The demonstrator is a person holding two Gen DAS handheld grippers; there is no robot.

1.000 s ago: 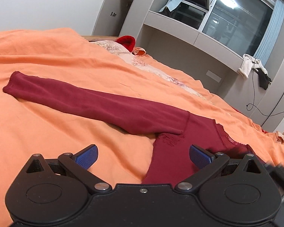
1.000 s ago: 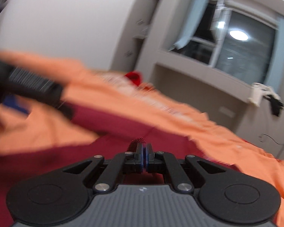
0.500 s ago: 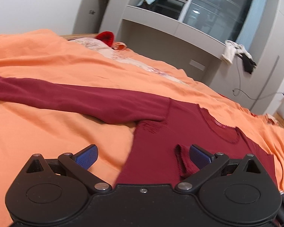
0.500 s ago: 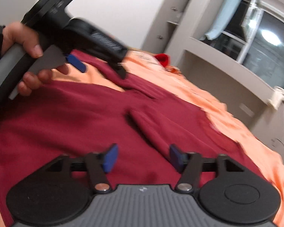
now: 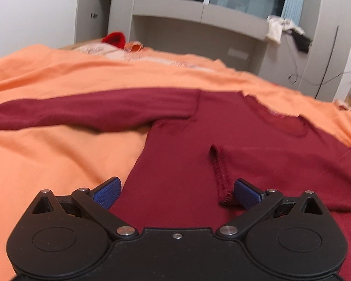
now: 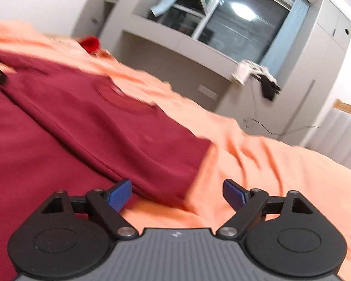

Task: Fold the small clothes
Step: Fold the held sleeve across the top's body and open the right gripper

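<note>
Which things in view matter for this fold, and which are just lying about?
For the job:
dark red long-sleeved top, one sleeve folded across it
orange bedspread under it
left gripper and right gripper, both open

Lying about:
red item at the bed's far end
cloths hanging on the shelf

dark red top [image 5: 234, 140] all one plain colour, lying on a plain orange bedspread [image 5: 58, 164]. blue pads [image 5: 106, 192] on black gripper arms both sides. bright red bit of cloth [image 5: 113, 39] far back, pale grey shelving [image 5: 199, 23] beyond.
</note>
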